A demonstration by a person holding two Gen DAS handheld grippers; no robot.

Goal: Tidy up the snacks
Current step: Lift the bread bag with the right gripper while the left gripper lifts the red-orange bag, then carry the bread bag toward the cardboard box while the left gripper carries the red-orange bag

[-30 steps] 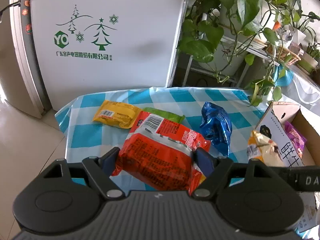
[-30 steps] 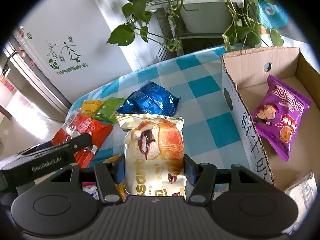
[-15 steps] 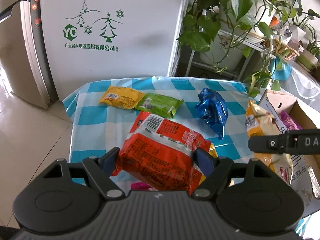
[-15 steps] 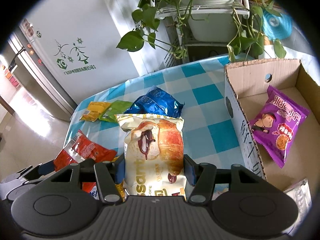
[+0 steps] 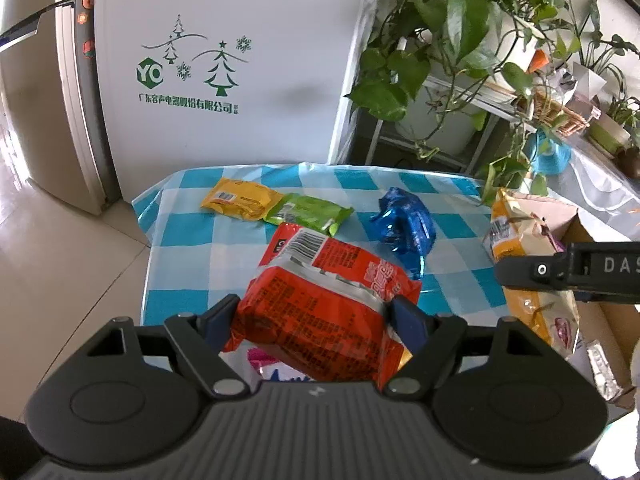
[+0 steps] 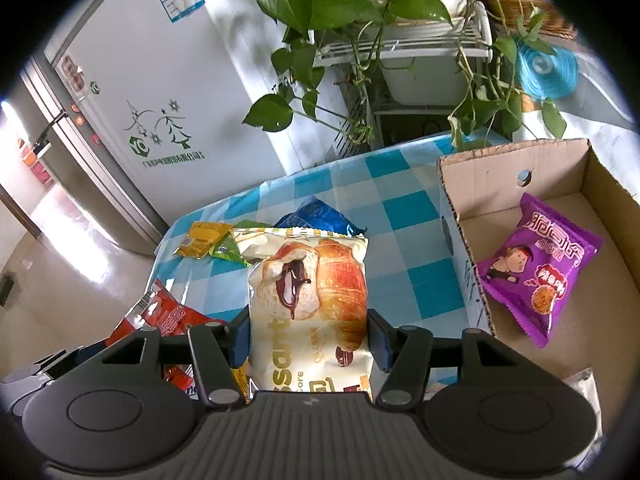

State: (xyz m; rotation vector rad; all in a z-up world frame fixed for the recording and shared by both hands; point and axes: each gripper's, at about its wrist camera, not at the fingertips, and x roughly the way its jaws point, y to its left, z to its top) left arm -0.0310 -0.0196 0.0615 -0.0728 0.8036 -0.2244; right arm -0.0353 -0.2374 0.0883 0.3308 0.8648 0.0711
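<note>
- Above the checked blue-and-white table (image 5: 192,240), the left tongs (image 5: 316,320) pinch a crinkly red foil snack pack (image 5: 320,304), held off the cloth.
- The right tongs (image 6: 308,336) pinch a glossy cream croissant bag (image 6: 308,280), held upright just left of the cardboard box (image 6: 452,216).
- A purple snack packet (image 6: 536,268) lies flat on the box floor.
- On the cloth farther back lie a yellow packet (image 5: 240,199), a green packet (image 5: 310,214) touching it, and a crumpled blue foil bag (image 5: 406,222).
- Behind the table stand a white fridge (image 5: 240,60) and trailing pothos plants (image 5: 440,40).
</note>
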